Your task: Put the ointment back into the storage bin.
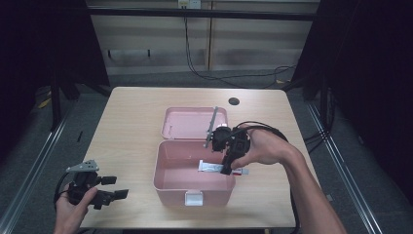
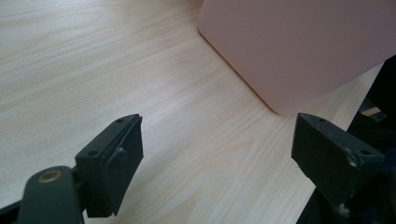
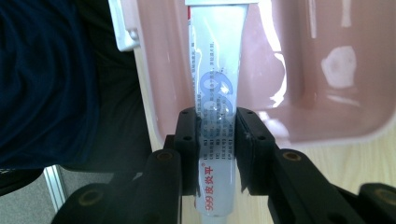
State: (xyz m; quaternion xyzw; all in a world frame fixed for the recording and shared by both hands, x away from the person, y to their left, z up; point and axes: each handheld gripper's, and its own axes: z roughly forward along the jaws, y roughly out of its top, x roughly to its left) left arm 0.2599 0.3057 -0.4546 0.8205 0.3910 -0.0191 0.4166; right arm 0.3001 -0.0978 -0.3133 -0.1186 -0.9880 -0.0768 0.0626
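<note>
A pink plastic box (image 1: 168, 183) stands open in the middle of the wooden table, its lid (image 1: 187, 122) folded back behind it. My right gripper (image 1: 227, 168) is shut on a white ointment tube (image 1: 210, 167) and holds it over the box's right rim, the tube reaching leftward into the box. In the right gripper view the tube (image 3: 215, 70) runs up between the black pads (image 3: 188, 140), out over the box's pink interior (image 3: 317, 93). My left gripper (image 1: 113, 188) rests open near the table's front left corner, its jaws empty, with the box's outer wall (image 2: 299, 42) ahead of it.
The pale wooden table (image 1: 126, 126) has a dark round hole (image 1: 234, 101) near its back edge. A white latch (image 1: 194, 198) sits on the box's front wall. Black cables trail from the right gripper over the hand. Dark floor and metal rails surround the table.
</note>
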